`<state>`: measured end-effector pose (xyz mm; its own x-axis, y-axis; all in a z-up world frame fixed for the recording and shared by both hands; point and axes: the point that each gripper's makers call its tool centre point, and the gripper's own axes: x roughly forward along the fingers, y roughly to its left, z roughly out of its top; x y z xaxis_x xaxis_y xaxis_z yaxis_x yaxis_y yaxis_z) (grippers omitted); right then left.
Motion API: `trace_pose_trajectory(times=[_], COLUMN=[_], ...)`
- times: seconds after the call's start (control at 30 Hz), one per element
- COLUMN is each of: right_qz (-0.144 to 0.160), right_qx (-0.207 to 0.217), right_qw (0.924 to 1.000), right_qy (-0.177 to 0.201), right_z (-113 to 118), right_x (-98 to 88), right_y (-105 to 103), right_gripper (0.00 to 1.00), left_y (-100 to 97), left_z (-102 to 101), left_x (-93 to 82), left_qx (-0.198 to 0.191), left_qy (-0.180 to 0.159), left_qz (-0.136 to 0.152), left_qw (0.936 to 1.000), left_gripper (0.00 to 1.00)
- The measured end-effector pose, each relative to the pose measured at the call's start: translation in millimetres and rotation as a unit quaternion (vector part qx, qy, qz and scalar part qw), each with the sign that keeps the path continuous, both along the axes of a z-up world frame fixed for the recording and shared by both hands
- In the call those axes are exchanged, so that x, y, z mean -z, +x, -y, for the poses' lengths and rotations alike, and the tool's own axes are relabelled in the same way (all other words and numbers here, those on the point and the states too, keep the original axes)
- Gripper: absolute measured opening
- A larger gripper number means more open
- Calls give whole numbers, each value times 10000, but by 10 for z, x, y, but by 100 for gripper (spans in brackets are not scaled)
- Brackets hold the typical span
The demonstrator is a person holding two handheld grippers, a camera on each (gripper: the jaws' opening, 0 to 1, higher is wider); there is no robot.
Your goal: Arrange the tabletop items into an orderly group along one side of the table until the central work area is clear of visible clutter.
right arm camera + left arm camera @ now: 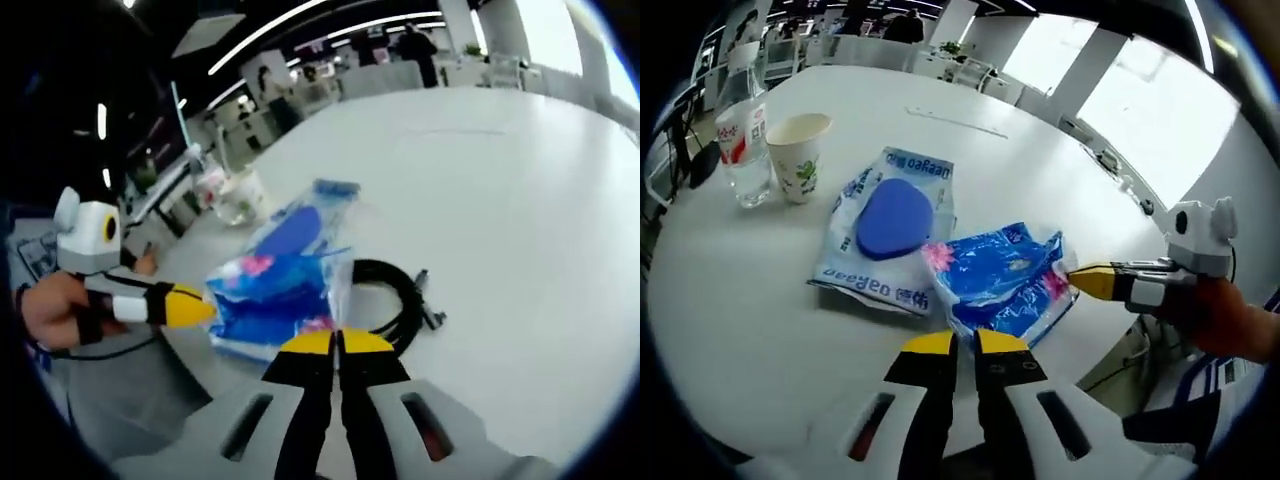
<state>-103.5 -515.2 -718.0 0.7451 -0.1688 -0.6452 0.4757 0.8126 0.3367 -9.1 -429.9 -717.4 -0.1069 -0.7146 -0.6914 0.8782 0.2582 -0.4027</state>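
A blue tissue pack [1000,275] [262,297] lies near the table's edge, partly over a white wet-wipes pack with a blue lid [890,222] [295,230]. My right gripper [336,343] [1088,281] is shut, with the tissue pack's plastic seam pinched at its yellow tips. From the opposite side, my left gripper [966,343] [200,306] is shut with its tips against the pack's edge. Whether the left one holds the pack is unclear. A paper cup [798,152] [243,195] and a water bottle [745,140] stand together beyond the wipes.
A coiled black cable [395,300] lies on the white table [520,200] just right of the tissue pack. The table's near edge runs close under both grippers. A person's hand [1220,315] holds the right gripper. Office desks and people stand far behind.
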Motion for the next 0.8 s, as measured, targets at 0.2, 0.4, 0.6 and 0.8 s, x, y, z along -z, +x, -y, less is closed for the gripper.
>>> trace_pose_trajectory(times=[0.2,0.4,0.6,0.8], right_qz=[19,22,-72,-86], right_qx=[115,259,187,328], right_qw=[9999,9997,9998,9994], right_qy=[6,44,16,99], right_z=[8,-22,-108,-93], right_x=[-12,-5,27,70], right_y=[-80,-185,-290,-409], right_gripper=[0,0,0,0], left_y=[-45,-96,-203,-309], left_z=[76,139,173,158], left_x=[-31,-66,-102,-46], left_qx=[180,369,693,944], left_qy=[-4,-17,10,101], left_qz=[39,64,146,157], left_qw=[9998,9993,9975,9954], left_gripper=[3,2,2,2])
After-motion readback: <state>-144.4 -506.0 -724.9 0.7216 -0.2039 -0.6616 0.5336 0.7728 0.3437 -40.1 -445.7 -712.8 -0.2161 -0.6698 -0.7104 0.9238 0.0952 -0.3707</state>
